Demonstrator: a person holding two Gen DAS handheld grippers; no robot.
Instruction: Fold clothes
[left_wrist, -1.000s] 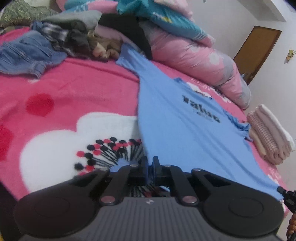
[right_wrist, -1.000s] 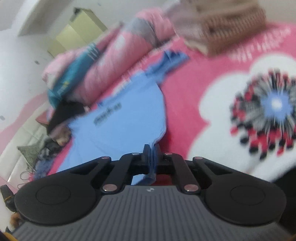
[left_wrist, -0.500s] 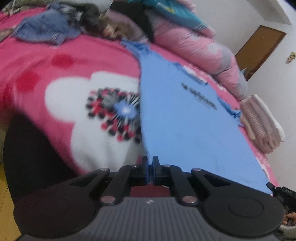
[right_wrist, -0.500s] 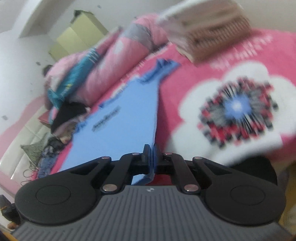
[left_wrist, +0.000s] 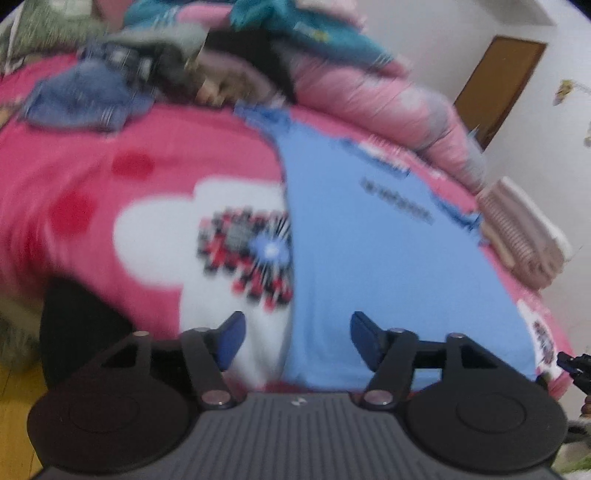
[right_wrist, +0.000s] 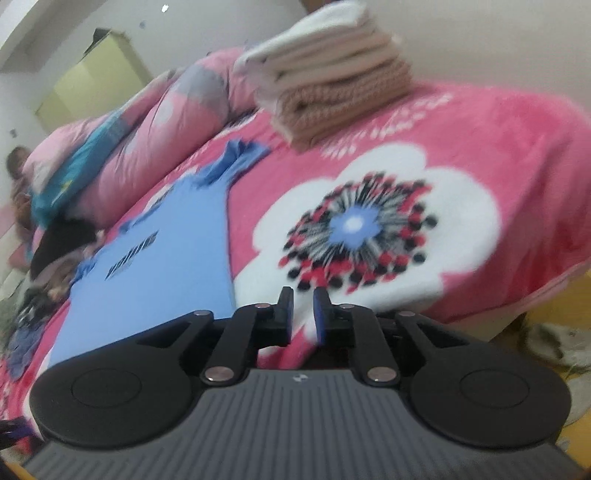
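Left wrist view: my left gripper was opening, its blue pads wide apart and pressing on nothing; the near hem of the blue T-shirt lay below the gap, its left edge crossing between the jaws, free of both pads. The shirt lay spread flat on the pink flowered blanket, running from the 6 o'clock edge up toward 12 o'clock, with one sleeve at about 11 o'clock. A heap of unfolded clothes sat at 10 o'clock, a rolled quilt at 1 o'clock, and a stack of folded towels at 3 o'clock. Dark lettering on the chest was too blurred to read here. Right wrist view: my right gripper was also opening, its jaws only slightly parted with nothing visible between them, above the white flower of the blanket; the shirt lay at 9 o'clock, just beside the left finger. Its print appeared to begin "val", the rest unclear. I judged the step in hand to be the release after laying the shirt out flat. The next move would call for regrasping one long side and a sleeve to fold them toward the middle.
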